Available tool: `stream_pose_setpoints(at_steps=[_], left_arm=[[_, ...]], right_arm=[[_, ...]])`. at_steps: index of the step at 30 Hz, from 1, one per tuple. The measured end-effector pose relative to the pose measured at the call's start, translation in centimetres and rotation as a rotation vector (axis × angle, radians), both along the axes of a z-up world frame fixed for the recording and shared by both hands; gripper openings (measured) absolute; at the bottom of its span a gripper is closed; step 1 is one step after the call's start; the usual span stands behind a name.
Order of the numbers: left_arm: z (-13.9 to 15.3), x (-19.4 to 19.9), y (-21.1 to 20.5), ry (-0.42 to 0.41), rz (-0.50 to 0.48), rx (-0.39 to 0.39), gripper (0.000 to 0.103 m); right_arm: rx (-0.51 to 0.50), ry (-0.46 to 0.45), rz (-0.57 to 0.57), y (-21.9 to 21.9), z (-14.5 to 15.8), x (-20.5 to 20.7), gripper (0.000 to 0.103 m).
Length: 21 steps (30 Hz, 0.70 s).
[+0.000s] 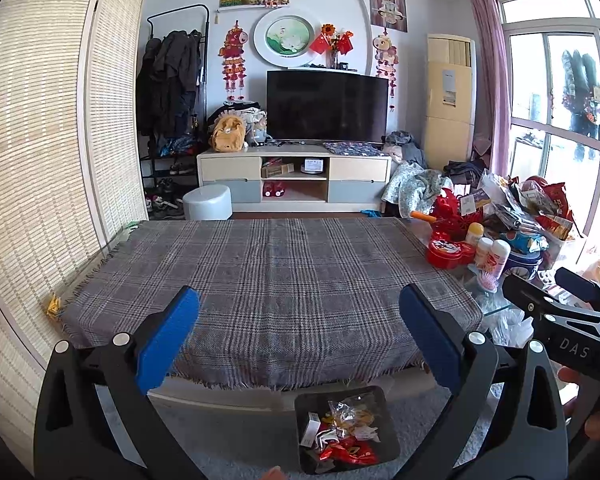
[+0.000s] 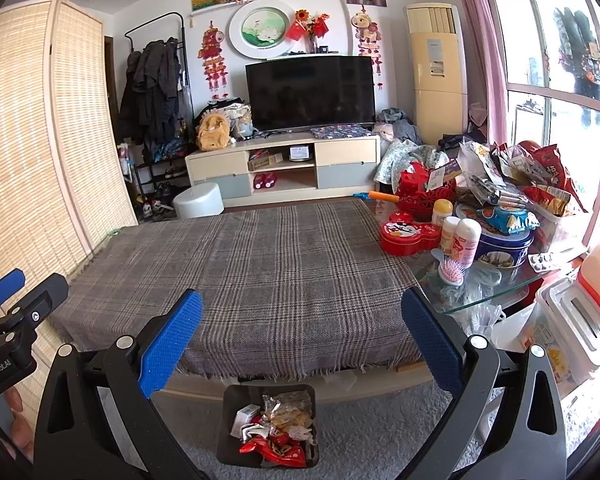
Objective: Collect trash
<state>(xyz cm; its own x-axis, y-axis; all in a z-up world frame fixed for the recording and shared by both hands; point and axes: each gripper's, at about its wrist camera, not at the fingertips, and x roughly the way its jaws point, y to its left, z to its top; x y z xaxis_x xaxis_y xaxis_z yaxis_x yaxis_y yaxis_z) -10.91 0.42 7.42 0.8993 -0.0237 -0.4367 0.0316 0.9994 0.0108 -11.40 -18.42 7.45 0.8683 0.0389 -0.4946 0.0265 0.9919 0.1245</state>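
Observation:
A dark square bin (image 1: 346,396) (image 2: 269,392) stands on the grey carpet below the table's near edge, holding red and clear wrappers (image 1: 346,432) (image 2: 274,428) and a small white box. The plaid cloth (image 1: 268,280) (image 2: 244,272) covers the table with no loose trash showing on it. My left gripper (image 1: 300,320) is open above the near edge, nothing between its blue pads. My right gripper (image 2: 302,324) is open likewise. In the left wrist view the right gripper's body (image 1: 560,320) shows at the right; in the right wrist view the left gripper's body (image 2: 16,320) shows at the left.
Tins, bottles, a pink hairbrush (image 2: 450,272) and snack bags (image 2: 520,184) crowd the glass table end at the right. White containers (image 2: 572,320) stand on the floor beyond. A woven screen (image 1: 40,160) lines the left side. A white stool (image 1: 207,202) and TV cabinet stand behind.

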Motion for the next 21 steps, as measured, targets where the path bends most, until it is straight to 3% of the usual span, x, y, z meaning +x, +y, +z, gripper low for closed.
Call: stream_pose_setpoints(at_steps=[8, 21], left_arm=[[0.21, -0.15, 0.34, 0.009, 0.012, -0.036, 0.095], [0.76, -0.78, 0.08, -0.013, 0.014, 0.002, 0.095]], right_arm=[[-0.002, -0.009, 0.000, -0.21, 0.31, -0.35, 0.100], [-0.003, -0.011, 0.010, -0.09, 0.52, -0.71, 0.100]])
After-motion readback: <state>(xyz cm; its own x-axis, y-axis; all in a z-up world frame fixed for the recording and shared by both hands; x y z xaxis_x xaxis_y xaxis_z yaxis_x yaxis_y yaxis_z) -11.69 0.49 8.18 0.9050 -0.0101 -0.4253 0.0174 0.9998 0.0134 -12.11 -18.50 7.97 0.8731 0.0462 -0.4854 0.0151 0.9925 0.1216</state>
